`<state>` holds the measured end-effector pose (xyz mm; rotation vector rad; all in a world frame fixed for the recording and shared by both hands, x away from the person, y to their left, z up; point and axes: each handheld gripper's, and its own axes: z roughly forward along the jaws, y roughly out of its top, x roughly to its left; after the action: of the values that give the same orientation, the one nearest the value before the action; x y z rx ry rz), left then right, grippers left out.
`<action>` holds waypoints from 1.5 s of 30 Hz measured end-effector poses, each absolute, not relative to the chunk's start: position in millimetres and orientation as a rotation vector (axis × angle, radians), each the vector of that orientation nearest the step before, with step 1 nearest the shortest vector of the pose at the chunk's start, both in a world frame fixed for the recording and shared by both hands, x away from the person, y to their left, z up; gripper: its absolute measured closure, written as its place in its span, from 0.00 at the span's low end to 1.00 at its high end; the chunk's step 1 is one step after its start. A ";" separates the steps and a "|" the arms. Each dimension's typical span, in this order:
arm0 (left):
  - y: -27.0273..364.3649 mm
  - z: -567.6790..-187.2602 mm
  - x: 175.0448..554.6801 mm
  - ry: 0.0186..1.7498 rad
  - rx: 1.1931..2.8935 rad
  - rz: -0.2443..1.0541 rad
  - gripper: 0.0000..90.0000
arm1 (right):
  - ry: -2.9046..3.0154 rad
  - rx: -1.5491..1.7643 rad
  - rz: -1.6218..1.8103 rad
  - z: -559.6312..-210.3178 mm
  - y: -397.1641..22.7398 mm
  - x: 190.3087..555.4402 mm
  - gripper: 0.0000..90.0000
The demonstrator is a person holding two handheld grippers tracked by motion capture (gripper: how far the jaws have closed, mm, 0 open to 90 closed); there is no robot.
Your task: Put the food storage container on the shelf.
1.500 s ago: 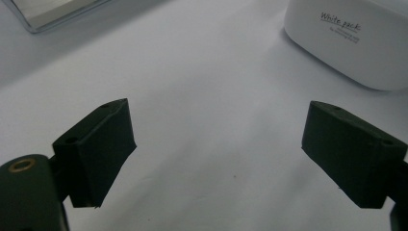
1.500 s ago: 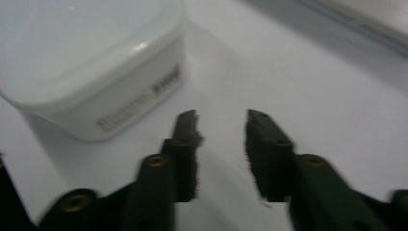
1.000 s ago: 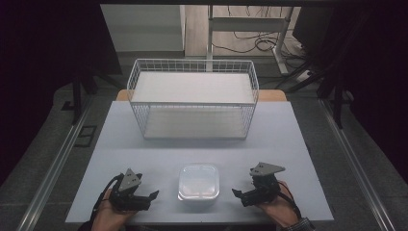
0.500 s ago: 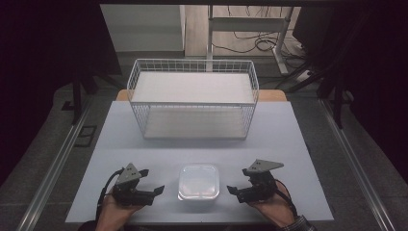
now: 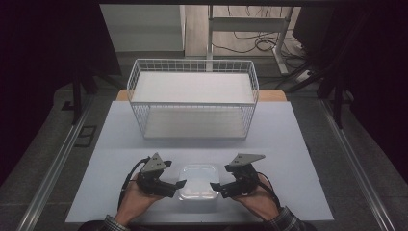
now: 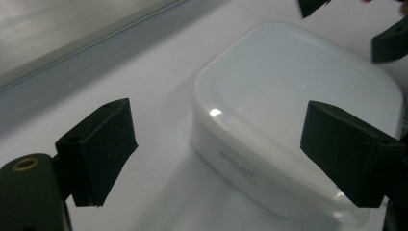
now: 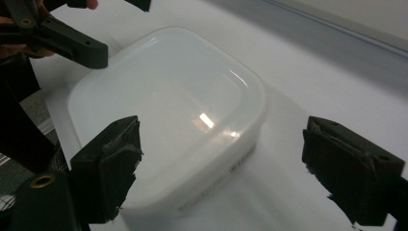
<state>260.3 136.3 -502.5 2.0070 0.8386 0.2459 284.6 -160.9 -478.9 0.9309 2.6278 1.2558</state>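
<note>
Both grippers have closed in on the plastic container (image 5: 197, 182) at the table's (image 5: 288, 144) near edge; left gripper (image 5: 179, 185) and right gripper (image 5: 212, 186) flank it, jaws apart, just widened, not touching it

Counter (image 5: 120, 144): pale grey-white top, rectangular, wooden edge peeking out at far corners. White wire basket (image 5: 192, 103) stands at far middle, long side toward person, white sheet lining bottom. Translucent white lidded container (image 5: 198, 181) sits at near middle, close to front edge, well apart from basket. Bare surface stretches left and right of both.
</note>
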 end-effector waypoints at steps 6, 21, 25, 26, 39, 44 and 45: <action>134.6 -514.4 256.1 0.847 1.943 0.055 0.22 | 2.720 0.972 1.276 -491.0 -152.8 282.9 0.17; 138.9 -500.6 221.1 0.962 1.940 0.020 0.62 | 2.692 1.123 1.329 -480.3 -174.6 258.7 0.66; 141.4 -499.0 217.6 0.999 1.890 0.067 0.72 | 2.626 1.203 1.412 -480.4 -178.4 258.9 0.77; 141.9 -499.4 217.4 1.006 1.879 0.073 0.74 | 2.612 1.204 1.425 -480.5 -178.6 258.5 0.79; 147.7 -491.6 224.4 1.015 1.811 0.167 0.88 | 2.530 1.126 1.425 -476.4 -173.7 262.5 0.87; 150.7 -482.6 238.0 0.998 1.806 0.183 0.88 | 2.501 1.067 1.407 -466.8 -169.1 272.7 0.87; 150.7 -482.6 238.0 0.998 1.806 0.183 0.88 | 2.497 1.062 1.406 -464.5 -168.6 275.1 0.87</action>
<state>238.0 150.7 -482.6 1.8064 0.9982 0.1826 275.1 -168.6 -464.5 1.0616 2.4970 1.4060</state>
